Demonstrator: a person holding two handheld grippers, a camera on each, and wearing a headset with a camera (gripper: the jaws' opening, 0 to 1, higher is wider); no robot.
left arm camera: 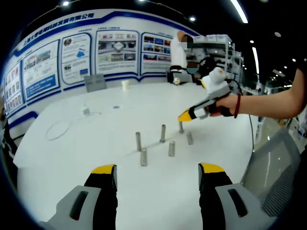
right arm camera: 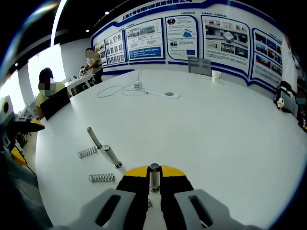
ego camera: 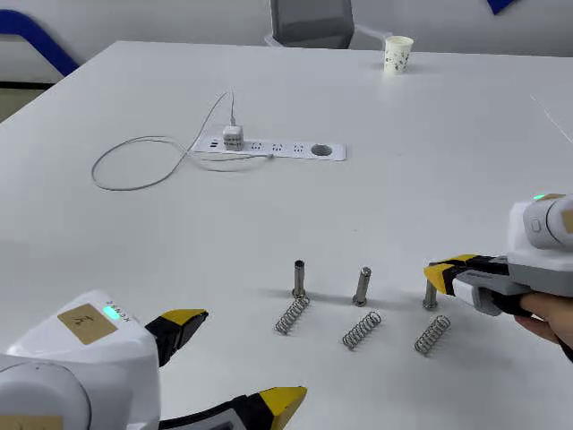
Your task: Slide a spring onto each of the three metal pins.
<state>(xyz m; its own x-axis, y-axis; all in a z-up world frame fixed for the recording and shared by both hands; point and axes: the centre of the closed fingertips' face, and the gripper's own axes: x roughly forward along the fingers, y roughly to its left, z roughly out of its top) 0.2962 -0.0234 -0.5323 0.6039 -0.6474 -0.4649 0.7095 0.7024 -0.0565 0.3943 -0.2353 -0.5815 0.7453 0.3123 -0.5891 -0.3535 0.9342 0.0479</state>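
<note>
Three upright metal pins stand in a row on the white table: left pin (ego camera: 299, 278), middle pin (ego camera: 362, 285) and right pin (ego camera: 431, 297). A loose spring lies in front of each: left spring (ego camera: 292, 314), middle spring (ego camera: 362, 329), right spring (ego camera: 432, 333). My right gripper (ego camera: 439, 273) comes in from the right, and its yellow-tipped jaws are shut on the top of the right pin (right arm camera: 154, 178). My left gripper (ego camera: 235, 358) hangs open at the lower left, well short of the pins (left arm camera: 163, 133), with nothing between its jaws.
A white power strip (ego camera: 273, 149) with a plugged-in charger and a looping cable (ego camera: 134, 166) lies mid-table. A paper cup (ego camera: 397, 54) stands at the far edge, near a grey chair (ego camera: 312, 22). People sit at a desk (right arm camera: 53, 98) beyond the table.
</note>
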